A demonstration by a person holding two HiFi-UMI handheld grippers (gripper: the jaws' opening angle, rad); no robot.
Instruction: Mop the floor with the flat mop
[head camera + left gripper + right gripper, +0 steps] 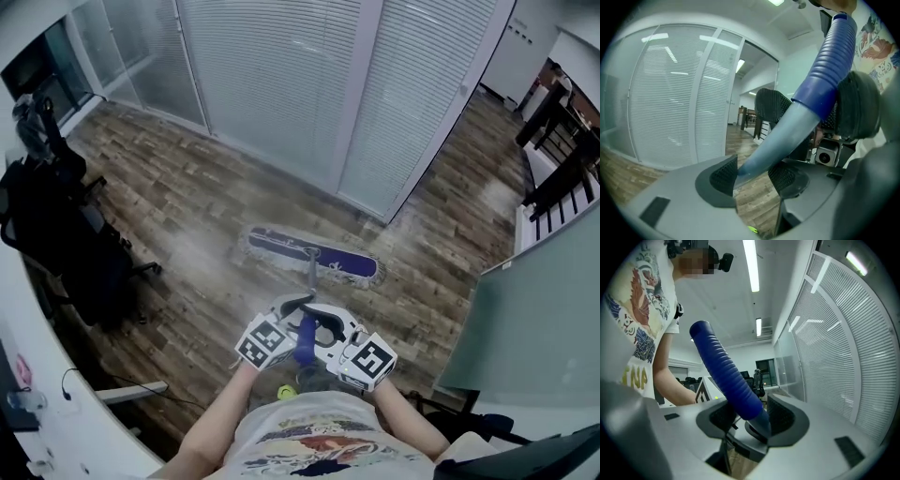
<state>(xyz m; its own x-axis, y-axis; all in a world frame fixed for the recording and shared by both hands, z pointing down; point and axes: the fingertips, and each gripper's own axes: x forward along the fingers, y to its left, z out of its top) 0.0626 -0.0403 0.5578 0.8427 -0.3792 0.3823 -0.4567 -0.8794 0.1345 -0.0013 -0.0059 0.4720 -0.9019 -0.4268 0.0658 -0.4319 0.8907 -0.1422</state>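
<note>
Nearest the body, the right gripper (747, 420) has its jaws clamped on the flat mop's dark blue ribbed rubber grip (724, 371). Just below, the left gripper (754, 176) has its jaws closed round the pale grey-blue pole (783, 136) — seemingly the lighter hold, good for steering. Ahead, the purple fringed mop head (314, 255) lies flat on the wood-plank floor (178, 206), near its far edge under the blind-covered glass partition (281, 84) — keep it flat and overlap strokes along that edge.

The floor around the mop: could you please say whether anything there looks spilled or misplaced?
A small yellow-green thing lies on the floor right by the person; what it is I cannot tell. Pale, hazy patches surround the mop, likely wet streaks.
</note>
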